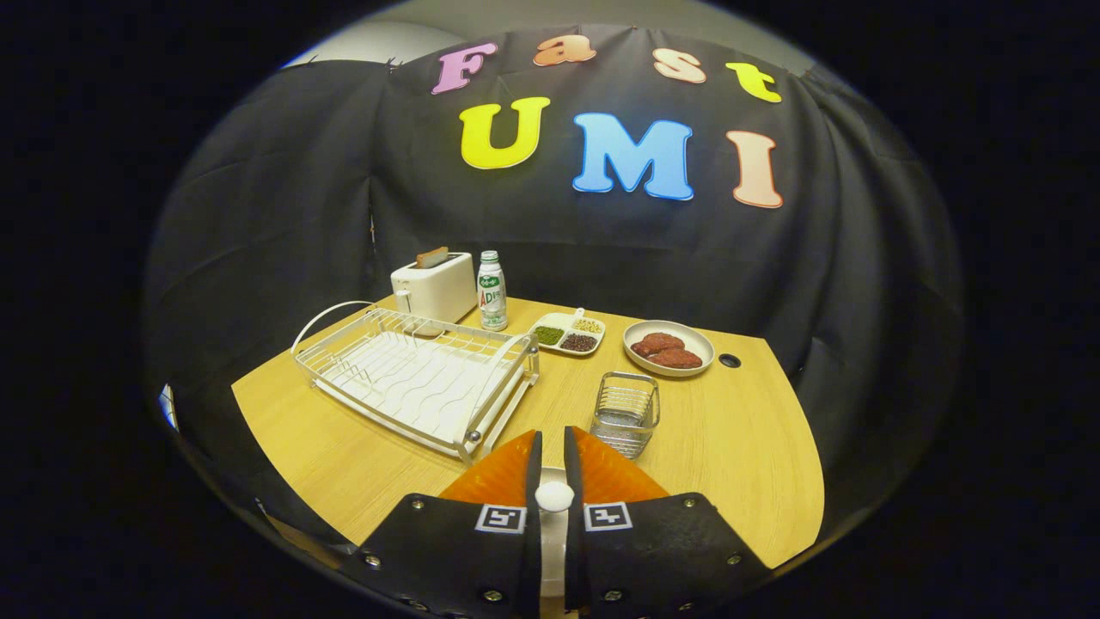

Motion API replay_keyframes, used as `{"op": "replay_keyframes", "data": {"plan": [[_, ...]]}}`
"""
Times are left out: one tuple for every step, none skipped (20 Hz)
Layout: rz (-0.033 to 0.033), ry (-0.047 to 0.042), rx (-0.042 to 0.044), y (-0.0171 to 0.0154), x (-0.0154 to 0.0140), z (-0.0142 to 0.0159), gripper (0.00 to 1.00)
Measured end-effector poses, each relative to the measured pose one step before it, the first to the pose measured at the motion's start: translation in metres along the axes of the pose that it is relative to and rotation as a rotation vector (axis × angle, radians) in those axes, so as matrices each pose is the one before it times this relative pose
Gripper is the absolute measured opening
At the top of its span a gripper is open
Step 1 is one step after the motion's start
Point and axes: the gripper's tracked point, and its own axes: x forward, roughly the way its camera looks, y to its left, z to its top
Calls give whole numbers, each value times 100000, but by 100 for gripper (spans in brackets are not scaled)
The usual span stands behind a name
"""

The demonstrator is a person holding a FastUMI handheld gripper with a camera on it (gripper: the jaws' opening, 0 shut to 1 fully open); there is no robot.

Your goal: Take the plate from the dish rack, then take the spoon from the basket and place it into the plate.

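Jaws clamped on white spoon [554, 496]; basket [626, 413] just ahead, bowl [706, 346] holding patties [667, 350]

Gripper [550, 449]: fingers sitting close together, pinching a white spoon handle [554, 496].
Dish rack [417, 378]: standing beyond, left of fingers.
Basket [626, 413]: sitting just ahead, right of fingers.
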Motion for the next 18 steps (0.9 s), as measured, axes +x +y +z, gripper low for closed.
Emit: {"op": "replay_keyframes", "data": {"plan": [[1121, 645, -819, 371, 461, -25, 10], [1343, 705, -1016, 343, 506, -34, 10], [1165, 847, -1075, 407, 467, -102, 10], [915, 818, -981, 238, 416, -87, 10], [1003, 543, -816, 335, 400, -17, 11], [1136, 420, -565, 323, 393, 69, 10], [1150, 528, -644, 422, 302, -82, 10], [1149, 424, -750, 280, 352, 23, 10], [705, 596, -691, 201, 477, -216, 10], [694, 932, -523, 112, 508, -193, 10], [401, 1030, -267, 98, 353, -316, 10], [750, 509, 113, 62, 214, -5, 10], [-218, 92, -30, -67, 268, -52, 11], [463, -698, 270, -191, 65, 182, 12], [-604, -1511, 184, -235, -27, 381, 16], [-1056, -1431, 719, -507, -301, 524, 17], [-1507, -1290, 612, -665, -130, 278, 43], [-1472, -1589, 661, -681, -512, 619, 55]]}}
